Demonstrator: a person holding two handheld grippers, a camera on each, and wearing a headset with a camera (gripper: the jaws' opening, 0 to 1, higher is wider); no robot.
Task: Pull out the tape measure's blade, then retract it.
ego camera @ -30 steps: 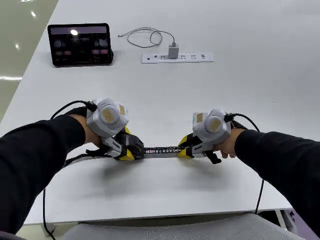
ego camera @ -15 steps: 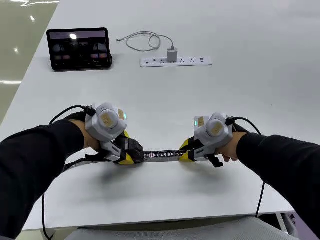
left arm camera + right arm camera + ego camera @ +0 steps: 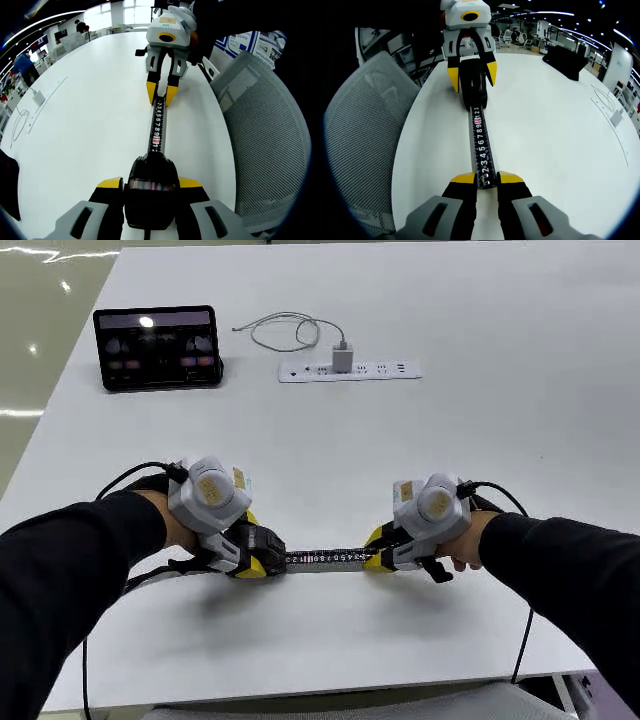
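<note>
blade (image 3: 479, 145) tip: partly hidden in right claw (image 3: 486, 178) | tape case (image 3: 151, 192) flanks: covered by left claw (image 3: 150, 182) | tablet (image 3: 158, 346) screen: unreadable

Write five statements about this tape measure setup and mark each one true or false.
1. The left gripper clamps the tape measure's case. True.
2. The blade is fully retracted. False: a numbered stretch of blade runs from the case to the right gripper.
3. The right gripper pinches the blade's free end. True.
4. The tablet has a dark screen. False: the tablet is lit.
5. The power strip has nothing plugged in. False: a white charger sits in the power strip.
</note>
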